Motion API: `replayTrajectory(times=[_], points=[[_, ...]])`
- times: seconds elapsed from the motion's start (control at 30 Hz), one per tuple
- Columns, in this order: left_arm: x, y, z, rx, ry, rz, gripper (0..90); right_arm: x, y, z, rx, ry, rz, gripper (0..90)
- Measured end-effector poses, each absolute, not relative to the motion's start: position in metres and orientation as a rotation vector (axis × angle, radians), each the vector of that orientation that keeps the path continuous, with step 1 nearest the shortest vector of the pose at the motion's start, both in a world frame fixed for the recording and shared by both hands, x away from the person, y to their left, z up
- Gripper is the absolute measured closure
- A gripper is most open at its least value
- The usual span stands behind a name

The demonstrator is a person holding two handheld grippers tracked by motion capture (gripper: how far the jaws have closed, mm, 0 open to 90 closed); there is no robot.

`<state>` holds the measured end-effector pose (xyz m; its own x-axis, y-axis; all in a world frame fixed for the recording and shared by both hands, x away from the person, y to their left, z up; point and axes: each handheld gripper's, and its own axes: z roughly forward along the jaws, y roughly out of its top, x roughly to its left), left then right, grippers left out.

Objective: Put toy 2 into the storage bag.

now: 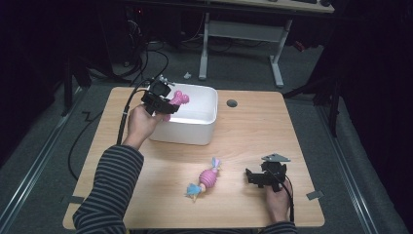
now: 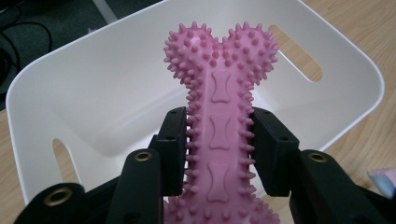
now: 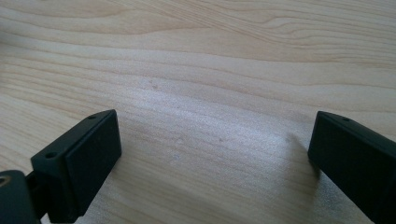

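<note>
Pale wooden table [image 1: 253,131] bears a white plastic bin [image 1: 204,127], apparently empty (the drop looks pending); above it the left gripper [image 2: 219,140] clamps a pink spiky rubber bone [image 2: 219,88], a pink-and-blue toy [image 1: 205,179] waits beside the wide-open, empty right gripper [image 1: 257,178].

Light wooden rectangular table [image 1: 253,131] with round cable hole [image 1: 232,103]; grey carpeted floor [image 1: 234,78]; white metal-legged desk [image 1: 243,36] behind; black cables [image 1: 141,53] trailing; surroundings dim, dark.
</note>
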<state>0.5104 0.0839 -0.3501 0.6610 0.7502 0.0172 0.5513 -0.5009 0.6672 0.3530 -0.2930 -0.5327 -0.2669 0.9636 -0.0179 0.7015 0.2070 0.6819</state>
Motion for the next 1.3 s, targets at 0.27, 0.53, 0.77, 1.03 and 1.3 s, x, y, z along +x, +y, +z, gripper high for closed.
replayTrajectory(times=[0.27,0.53,0.77,1.03,1.3], points=[[0.521,0.074,-0.359,2.256,1.011,0.428,58.7,0.353,-0.293,-0.533,1.54,2.047,0.791,2.3],[0.528,0.073,-0.367,2.25,1.027,0.423,58.8,0.353,-0.293,-0.533,1.538,2.049,0.792,2.3],[0.532,0.072,-0.372,2.256,1.033,0.417,58.9,0.353,-0.292,-0.533,1.538,2.05,0.793,2.3],[0.536,0.075,-0.378,2.258,1.056,0.423,59.0,0.353,-0.292,-0.533,1.537,2.052,0.794,2.3],[0.54,0.074,-0.389,2.286,1.08,0.438,58.5,0.353,-0.292,-0.533,1.537,2.052,0.794,2.3]])
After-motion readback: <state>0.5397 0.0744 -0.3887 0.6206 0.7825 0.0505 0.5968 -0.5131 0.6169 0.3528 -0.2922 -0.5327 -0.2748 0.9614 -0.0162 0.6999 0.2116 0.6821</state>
